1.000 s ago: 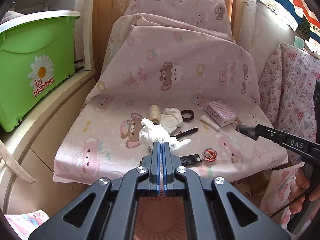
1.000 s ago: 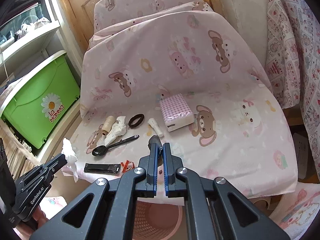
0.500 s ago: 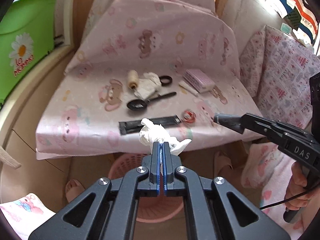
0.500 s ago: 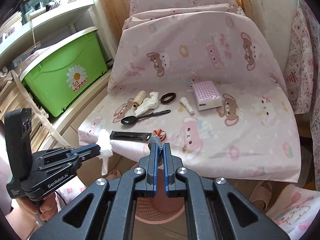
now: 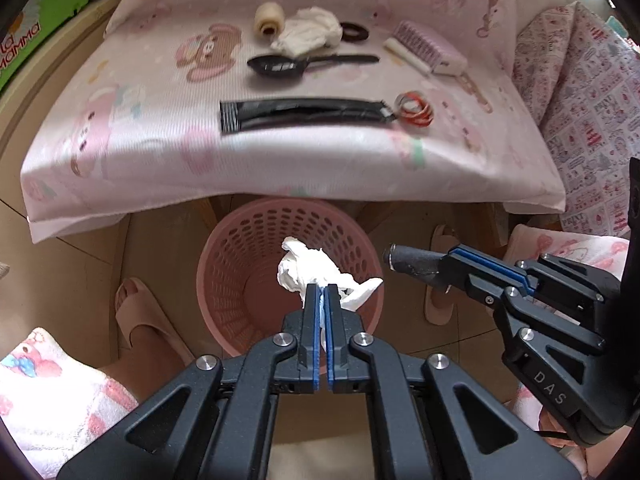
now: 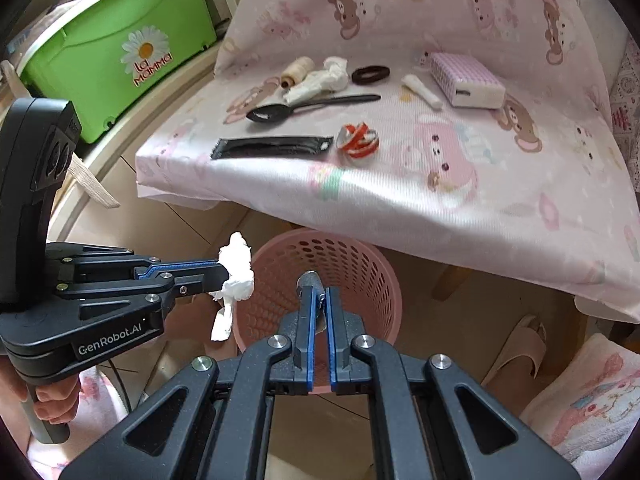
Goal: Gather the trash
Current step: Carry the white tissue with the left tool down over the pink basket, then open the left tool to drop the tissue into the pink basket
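Left gripper (image 5: 322, 294) fingers pinched a crumpled white tissue (image 5: 310, 270) above the pink basket (image 5: 224, 280); right gripper (image 6: 318, 294) fingers narrow, clamping a small dark object (image 6: 309, 280) over the same basket.

Right gripper (image 6: 318, 298) pinches a small dark piece over the pink basket (image 6: 372, 248); left gripper (image 6: 224, 276), to its left, clamps a white tissue wad (image 6: 237, 270) at the basket's rim.
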A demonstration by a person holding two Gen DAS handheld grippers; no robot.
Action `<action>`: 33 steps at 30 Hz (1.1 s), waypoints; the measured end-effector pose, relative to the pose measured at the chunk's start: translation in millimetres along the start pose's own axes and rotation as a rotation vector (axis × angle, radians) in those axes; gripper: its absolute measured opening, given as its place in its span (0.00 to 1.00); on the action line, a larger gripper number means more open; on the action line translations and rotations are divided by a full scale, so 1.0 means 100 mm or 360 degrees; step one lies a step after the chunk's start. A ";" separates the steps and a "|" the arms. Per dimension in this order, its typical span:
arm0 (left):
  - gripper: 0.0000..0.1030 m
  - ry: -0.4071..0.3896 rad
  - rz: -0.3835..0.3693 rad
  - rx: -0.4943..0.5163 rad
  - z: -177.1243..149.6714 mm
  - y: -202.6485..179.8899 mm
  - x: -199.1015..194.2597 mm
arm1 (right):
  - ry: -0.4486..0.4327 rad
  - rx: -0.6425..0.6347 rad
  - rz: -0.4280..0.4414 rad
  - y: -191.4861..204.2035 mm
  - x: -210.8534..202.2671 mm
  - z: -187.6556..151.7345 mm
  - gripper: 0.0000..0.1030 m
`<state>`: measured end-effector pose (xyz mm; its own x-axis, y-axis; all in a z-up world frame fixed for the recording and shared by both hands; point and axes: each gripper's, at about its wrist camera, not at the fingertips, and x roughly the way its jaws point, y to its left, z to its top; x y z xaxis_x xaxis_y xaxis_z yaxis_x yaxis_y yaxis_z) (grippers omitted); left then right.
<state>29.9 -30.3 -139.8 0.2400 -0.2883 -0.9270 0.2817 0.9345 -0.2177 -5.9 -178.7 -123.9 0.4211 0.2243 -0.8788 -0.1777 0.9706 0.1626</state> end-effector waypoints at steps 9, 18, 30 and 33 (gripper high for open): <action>0.03 0.0217 0.0049 -0.0198 -0.03 0.25 0.68 | 0.0221 0.0142 -0.0093 -0.13 0.82 -0.19 0.05; 0.03 0.0385 0.0181 -0.0210 -0.17 0.41 1.22 | 0.0389 0.0189 -0.0123 -0.13 1.60 -0.45 0.06; 0.09 0.0508 0.0245 -0.0242 -0.36 0.53 1.63 | 0.0431 0.0222 -0.0178 -0.25 1.77 -0.64 0.06; 0.14 0.0519 0.0217 -0.0296 -0.37 0.58 1.60 | 0.0439 0.0236 -0.0188 -0.28 1.78 -0.67 0.07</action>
<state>50.0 -14.1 -312.1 -0.0525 -0.1058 -0.9930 0.0874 0.9901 -0.1101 14.5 -171.5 -314.8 0.1709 0.0968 -0.9805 -0.0018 0.9952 0.0980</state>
